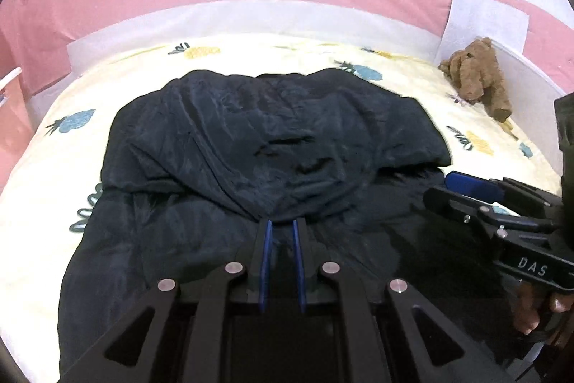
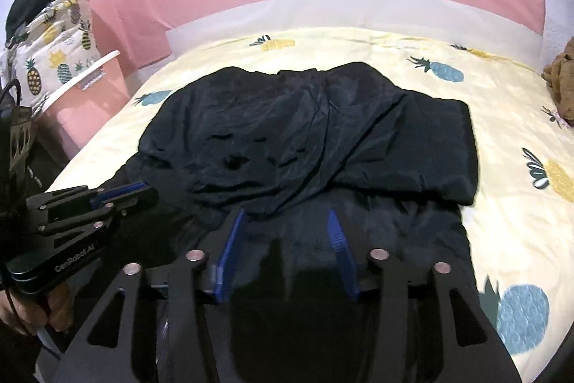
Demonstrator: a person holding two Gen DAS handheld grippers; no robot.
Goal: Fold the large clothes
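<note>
Dark garment [image 1: 272,146] — a large navy piece lying on the bed [image 1: 43,174], its far part doubled back over the near part so that a folded edge runs across the middle. Your left gripper [image 1: 281,225] sits low over the near layer, just before that folded edge; its blue pads [image 1: 266,239] stand a narrow gap apart with a gather of cloth at their tips, but you cannot tell whether they pinch it. Your right gripper [image 2: 287,221] hovers over the near layer with its fingers [image 2: 337,232] spread wide, nothing between them. In the right wrist view your left gripper [image 2: 118,194] appears at the garment's left border. A brown plush toy [image 1: 479,78] lies beyond the garment's far right corner; a pink bin [image 2: 89,88] stands left of the garment, off the bed.
</note>
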